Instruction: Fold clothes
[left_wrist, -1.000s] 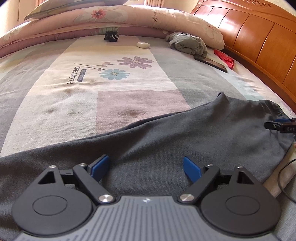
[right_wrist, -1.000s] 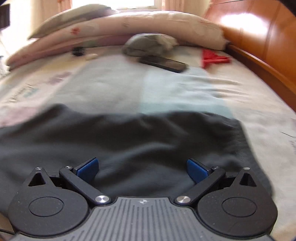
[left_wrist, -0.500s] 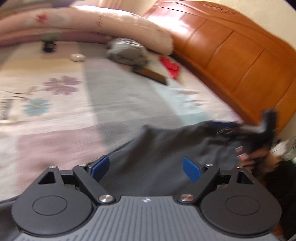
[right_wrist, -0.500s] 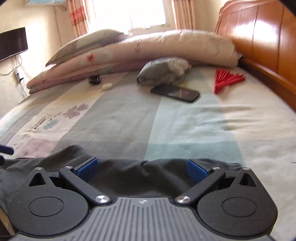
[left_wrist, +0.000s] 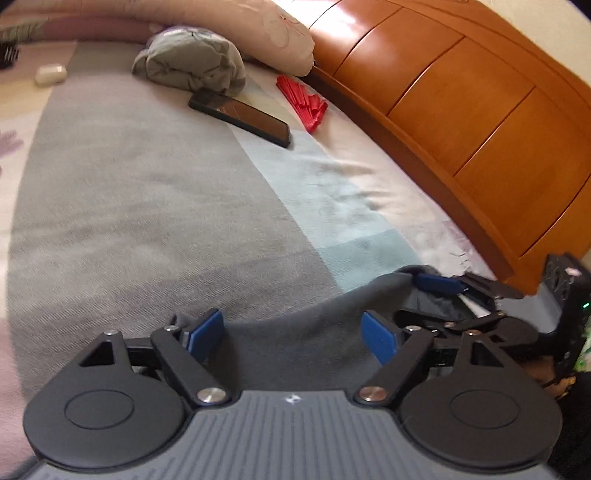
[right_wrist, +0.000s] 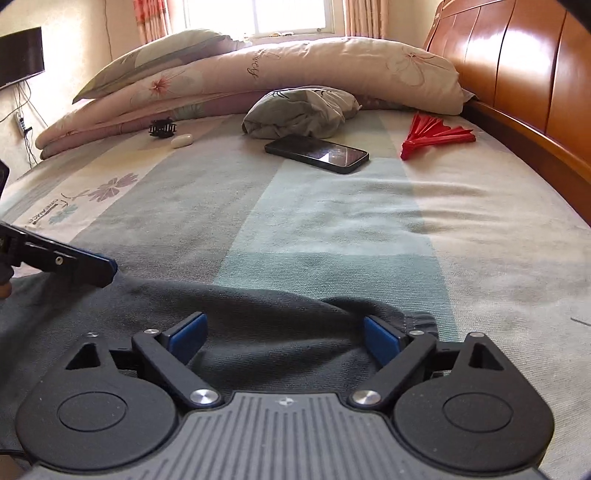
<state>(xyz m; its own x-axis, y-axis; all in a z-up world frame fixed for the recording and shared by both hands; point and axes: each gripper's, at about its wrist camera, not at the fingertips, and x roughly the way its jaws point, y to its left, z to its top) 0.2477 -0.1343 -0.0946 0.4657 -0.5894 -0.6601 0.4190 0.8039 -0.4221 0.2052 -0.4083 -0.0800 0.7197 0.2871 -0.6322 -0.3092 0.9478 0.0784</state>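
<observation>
A dark grey garment (left_wrist: 314, 314) lies spread on the near part of the bed (left_wrist: 147, 221). My left gripper (left_wrist: 291, 336) sits low over its far edge. Its jaws are closing, with the fabric between the blue pads, which do not press on it. My right gripper (right_wrist: 284, 338) sits over the garment (right_wrist: 277, 317) near its elastic hem (right_wrist: 421, 319). Its jaws are also closing, with cloth between the pads and no grip. The right gripper's fingers (left_wrist: 437, 284) show close by at the right of the left wrist view. The left gripper's fingers (right_wrist: 85, 267) show at the left edge of the right wrist view.
Farther up the bed lie a black phone (right_wrist: 317, 153), a red folding fan (right_wrist: 436, 136) and a bundled grey-green cloth (right_wrist: 299, 110). Beyond these are a hair claw (right_wrist: 162, 129), a small white case (right_wrist: 181, 140) and a rolled quilt (right_wrist: 295, 70). A wooden headboard (left_wrist: 461, 92) borders the right side.
The left gripper has swung right along the garment toward the headboard, close beside the right gripper. The right gripper has drawn back to the garment's far edge, and its pads stand slightly closer.
</observation>
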